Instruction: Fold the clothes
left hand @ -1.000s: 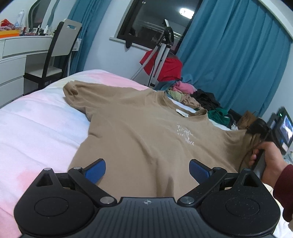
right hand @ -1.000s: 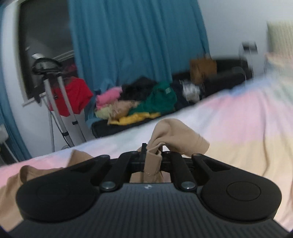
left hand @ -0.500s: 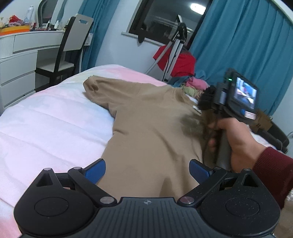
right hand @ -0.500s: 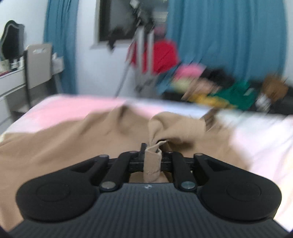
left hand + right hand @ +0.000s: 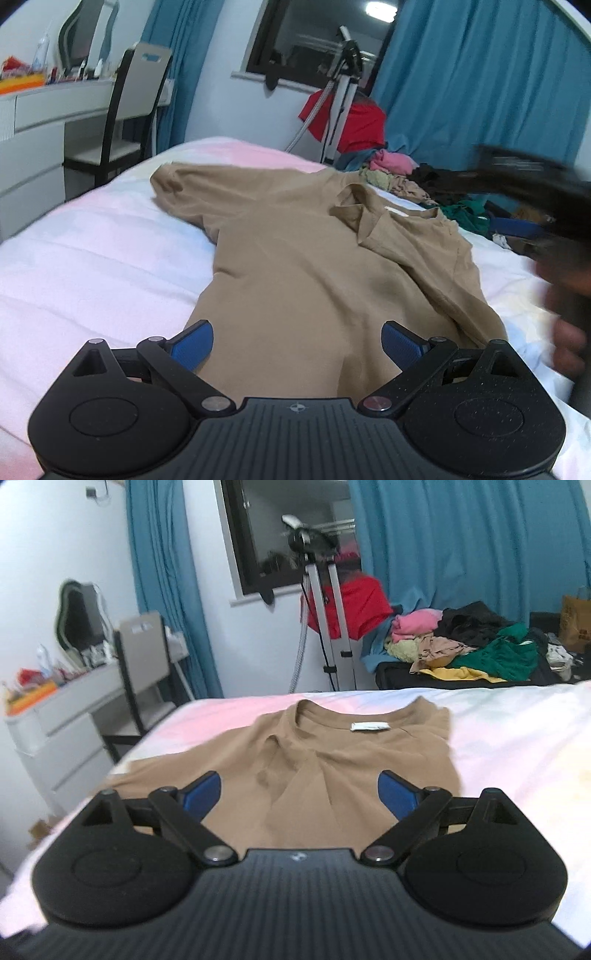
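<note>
**One sleeve folded in, both grippers empty**

On the bed (image 5: pixel 92 240), seen from the left wrist, lies the tan shirt (image 5: pixel 295 258), spread flat with its neck pointing away toward the window. One sleeve sticks out to the left of the shirt's body. The other sleeve (image 5: pixel 413 236) is folded in over the chest. The left gripper (image 5: pixel 297 341) hangs over the bottom of the shirt with its jaws wide apart and nothing between the blue pads. To the right of the shirt, the right gripper (image 5: pixel 517 229) and the hand holding it show as a dark blur.

From the right wrist, the shirt (image 5: pixel 332 760) lies ahead with its white label (image 5: pixel 369 726) by the neck. The right gripper (image 5: pixel 299 792) has its jaws opening, and no cloth is caught between them. A pile of other clothes (image 5: pixel 472 642) sits beyond the far edge of the bed.

What could go wrong: the folded sleeve looks bumpy and loose, so it may slide open if a gripper brushes it. Grabbing only the top layer could pull the shirt crooked.
</note>
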### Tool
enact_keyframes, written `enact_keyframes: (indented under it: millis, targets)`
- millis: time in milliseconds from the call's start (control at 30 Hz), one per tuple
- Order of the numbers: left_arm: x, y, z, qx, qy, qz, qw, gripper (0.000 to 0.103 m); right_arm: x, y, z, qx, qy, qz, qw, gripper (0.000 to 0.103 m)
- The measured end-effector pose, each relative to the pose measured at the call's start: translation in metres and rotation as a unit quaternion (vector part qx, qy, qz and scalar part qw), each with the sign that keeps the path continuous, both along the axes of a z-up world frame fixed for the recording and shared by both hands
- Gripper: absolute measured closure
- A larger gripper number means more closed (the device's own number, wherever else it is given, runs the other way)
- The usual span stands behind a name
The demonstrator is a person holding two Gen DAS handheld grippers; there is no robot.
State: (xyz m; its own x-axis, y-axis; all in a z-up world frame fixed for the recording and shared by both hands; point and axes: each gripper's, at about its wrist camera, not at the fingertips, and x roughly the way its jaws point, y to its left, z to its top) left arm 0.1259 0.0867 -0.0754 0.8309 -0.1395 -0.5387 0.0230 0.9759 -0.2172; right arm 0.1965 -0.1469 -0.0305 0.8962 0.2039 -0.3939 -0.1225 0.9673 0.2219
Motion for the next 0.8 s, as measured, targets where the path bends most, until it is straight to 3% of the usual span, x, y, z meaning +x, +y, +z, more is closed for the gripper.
enact_keyframes:
  millis: [167,300,533,700,800]
  targets:
    - [-0.024,-0.009,0.013,0.019,-0.014,-0.024,0.9994,0.004,-0.117,-0.028,0.013,0.040,0.006,-0.021,0.999,0.010]
    - [-0.050,-0.012,0.026,0.026,-0.020,-0.033,0.9989,0.005,-0.176,-0.041,0.005,0.033,0.012,-0.039,0.999,0.010]
    - [-0.085,-0.021,0.047,0.054,-0.035,-0.046,0.9969,0.005,-0.203,-0.080,0.018,0.073,-0.015,-0.086,0.994,0.010]
    - [-0.102,-0.042,0.051,0.042,-0.011,-0.108,0.9932,0.007,-0.219,-0.126,0.024,0.097,-0.032,-0.123,0.987,0.010]
    - [-0.118,-0.071,0.048,0.042,0.007,-0.163,0.9857,0.010,-0.229,-0.150,0.023,0.095,-0.033,-0.139,0.985,0.010]
